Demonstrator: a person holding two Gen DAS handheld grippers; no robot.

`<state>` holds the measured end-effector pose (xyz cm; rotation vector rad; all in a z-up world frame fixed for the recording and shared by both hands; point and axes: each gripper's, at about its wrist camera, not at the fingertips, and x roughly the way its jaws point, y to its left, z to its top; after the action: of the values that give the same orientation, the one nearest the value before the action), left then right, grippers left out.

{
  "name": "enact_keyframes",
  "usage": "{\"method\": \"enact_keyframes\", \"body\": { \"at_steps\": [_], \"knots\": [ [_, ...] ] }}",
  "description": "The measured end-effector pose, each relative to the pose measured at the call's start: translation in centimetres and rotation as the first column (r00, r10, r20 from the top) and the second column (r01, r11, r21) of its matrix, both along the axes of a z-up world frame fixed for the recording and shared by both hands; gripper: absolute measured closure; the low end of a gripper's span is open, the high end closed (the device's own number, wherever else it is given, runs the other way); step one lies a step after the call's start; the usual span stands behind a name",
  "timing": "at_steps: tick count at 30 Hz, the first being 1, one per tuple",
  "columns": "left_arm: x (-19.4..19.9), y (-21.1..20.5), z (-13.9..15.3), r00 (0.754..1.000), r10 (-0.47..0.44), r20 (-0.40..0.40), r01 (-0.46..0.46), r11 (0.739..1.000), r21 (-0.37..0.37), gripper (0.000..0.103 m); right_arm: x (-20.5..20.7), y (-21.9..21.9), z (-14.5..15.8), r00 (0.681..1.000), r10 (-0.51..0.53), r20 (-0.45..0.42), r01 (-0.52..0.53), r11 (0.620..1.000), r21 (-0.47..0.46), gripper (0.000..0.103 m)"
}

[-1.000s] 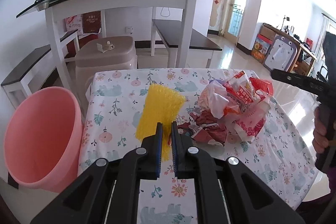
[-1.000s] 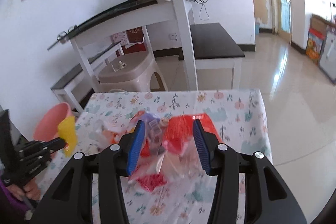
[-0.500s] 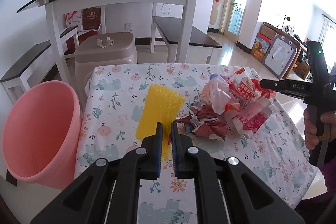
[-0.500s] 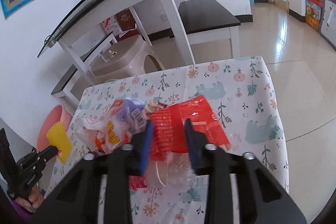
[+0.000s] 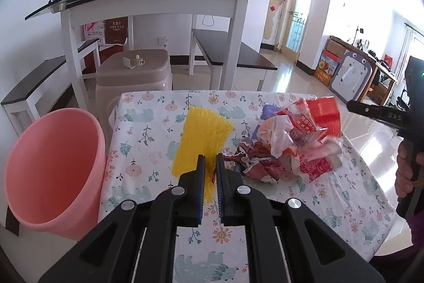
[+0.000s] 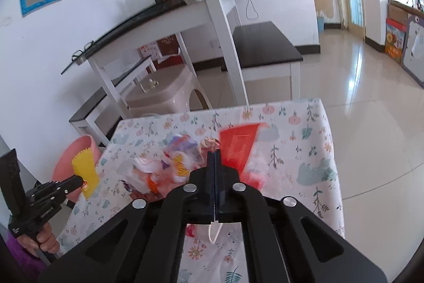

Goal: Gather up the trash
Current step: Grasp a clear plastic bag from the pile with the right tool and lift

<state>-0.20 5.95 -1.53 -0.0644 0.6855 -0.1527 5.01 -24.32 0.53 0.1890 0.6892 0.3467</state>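
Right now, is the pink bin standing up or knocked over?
Standing up. The pink bin sits beside the table with its open mouth facing upward.

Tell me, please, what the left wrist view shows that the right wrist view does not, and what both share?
Only the left wrist view shows the pink bin's open mouth and the left gripper's pads up close on the yellow mesh sheet. Only the right wrist view shows the right gripper shut on a thin clear wrapper. Both share the floral tablecloth, the trash pile and the red packet.
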Motion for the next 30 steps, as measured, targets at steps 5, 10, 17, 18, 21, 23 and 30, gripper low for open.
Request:
{"method": "enact_keyframes", "body": {
  "at_steps": [5,10,17,18,21,23,30],
  "knots": [
    [-0.4,0.3,0.2,1.000,0.006,0.008,-0.006,1.000,0.001,0.096,-0.7,-1.6,1.0,0.998,-0.049,0.028,0.049,0.999,0.008,0.103],
    [-0.4,0.8,0.0,1.000,0.015,0.000,-0.015,1.000,0.001,0.096,0.4,-4.9,-0.4,0.990,-0.129,-0.061,0.132,0.990,0.045,0.094],
    [0.3,0.5,-0.5,1.000,0.012,-0.027,-0.012,1.000,0.004,0.096,1.9,-5.0,-3.4,0.984,-0.118,-0.136,0.126,0.991,0.051,0.049],
    [0.4,0.4,-0.6,1.000,0.009,-0.030,-0.009,1.000,0.008,0.096,2.4,-4.8,-4.1,0.981,-0.109,-0.158,0.118,0.992,0.049,0.049],
    [0.4,0.1,-0.6,0.999,0.003,-0.034,-0.003,1.000,0.016,0.096,3.2,-4.0,-5.3,0.979,-0.099,-0.177,0.107,0.994,0.034,0.049],
    [0.5,0.0,-0.6,0.999,0.003,-0.035,-0.002,1.000,0.019,0.096,3.4,-3.7,-5.7,0.981,-0.090,-0.170,0.095,0.995,0.026,0.049],
    [0.5,-0.1,-0.5,0.999,0.006,-0.036,-0.006,1.000,0.018,0.096,4.0,-2.8,-6.3,0.981,-0.054,-0.184,0.054,0.999,-0.009,0.100]
  ]
}}
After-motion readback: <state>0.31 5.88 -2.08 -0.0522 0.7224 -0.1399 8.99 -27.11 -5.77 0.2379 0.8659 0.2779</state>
